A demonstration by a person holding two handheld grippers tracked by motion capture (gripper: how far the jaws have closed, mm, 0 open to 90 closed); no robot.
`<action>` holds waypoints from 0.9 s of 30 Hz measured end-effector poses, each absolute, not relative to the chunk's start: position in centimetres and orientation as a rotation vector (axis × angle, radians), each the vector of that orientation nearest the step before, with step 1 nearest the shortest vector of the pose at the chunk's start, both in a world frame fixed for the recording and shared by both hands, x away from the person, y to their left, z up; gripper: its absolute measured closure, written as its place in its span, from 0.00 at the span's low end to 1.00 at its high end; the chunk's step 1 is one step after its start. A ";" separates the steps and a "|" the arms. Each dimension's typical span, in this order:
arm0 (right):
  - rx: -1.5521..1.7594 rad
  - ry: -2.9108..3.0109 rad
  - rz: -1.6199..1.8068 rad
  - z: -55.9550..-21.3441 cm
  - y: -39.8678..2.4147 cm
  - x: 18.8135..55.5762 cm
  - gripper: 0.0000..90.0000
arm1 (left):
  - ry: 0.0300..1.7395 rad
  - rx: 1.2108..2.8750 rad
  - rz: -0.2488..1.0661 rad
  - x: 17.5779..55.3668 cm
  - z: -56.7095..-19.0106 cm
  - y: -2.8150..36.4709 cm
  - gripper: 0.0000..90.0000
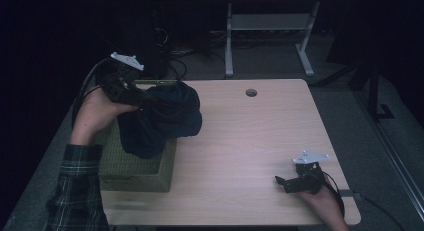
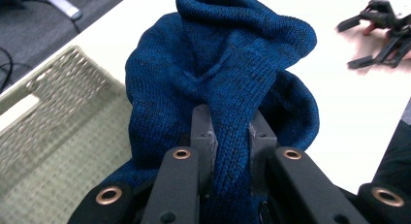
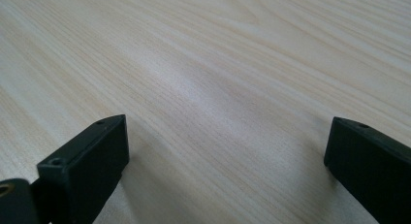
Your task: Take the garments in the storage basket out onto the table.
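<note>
Blue knit garment (image 2: pixel 218 78), likely a sweater, was clamped in the left hand-held gripper (image 2: pixel 231 136): a fold of the knit ran straight up between the two jaws, pads pressing on it from both sides. High view showed the bundle (image 1: pixel 160 118) bunched and hanging off the gripper over the woven basket (image 1: pixel 137 173) at the table's left edge, its lower part seemingly inside the basket's rim, though contact was hard to confirm in the dim light. Bulk of the cloth lay ahead of the jaws, toward the table's middle, with no clear long axis since it was wadded. Right hand-held gripper (image 1: pixel 287 183) sat low over the near right corner of the table (image 1: pixel 250 141), jaws spread wide with nothing between them, just bare wood (image 3: pixel 218 88). It was well apart from the garment, so the left hand was the nearer one by far. Judgement: the open tabletop between basket and right gripper gave plenty of room to lay the garment out; the basket rim was the only snag risk.
</note>
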State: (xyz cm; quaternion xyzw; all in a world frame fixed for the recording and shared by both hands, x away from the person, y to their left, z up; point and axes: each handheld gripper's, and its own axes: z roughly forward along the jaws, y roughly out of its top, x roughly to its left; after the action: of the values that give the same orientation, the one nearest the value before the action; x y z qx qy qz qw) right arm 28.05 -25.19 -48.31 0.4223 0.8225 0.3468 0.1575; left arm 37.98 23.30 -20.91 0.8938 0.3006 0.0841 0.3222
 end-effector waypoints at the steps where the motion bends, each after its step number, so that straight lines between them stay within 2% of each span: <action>1: 1.207 2.354 0.993 -48.3 -25.2 28.1 0.02 | 0.783 2.345 0.218 38.1 -20.9 22.9 0.87; 27: 1.209 2.354 0.995 -48.3 -25.2 28.1 0.02 | 0.647 2.447 0.121 39.0 -22.3 13.9 0.87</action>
State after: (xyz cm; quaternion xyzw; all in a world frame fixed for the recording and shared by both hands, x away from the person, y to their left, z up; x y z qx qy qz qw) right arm 28.06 -25.18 -48.31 0.4223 0.8224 0.3475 0.1569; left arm 39.04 13.90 -22.34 0.9215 0.2437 0.0456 0.2990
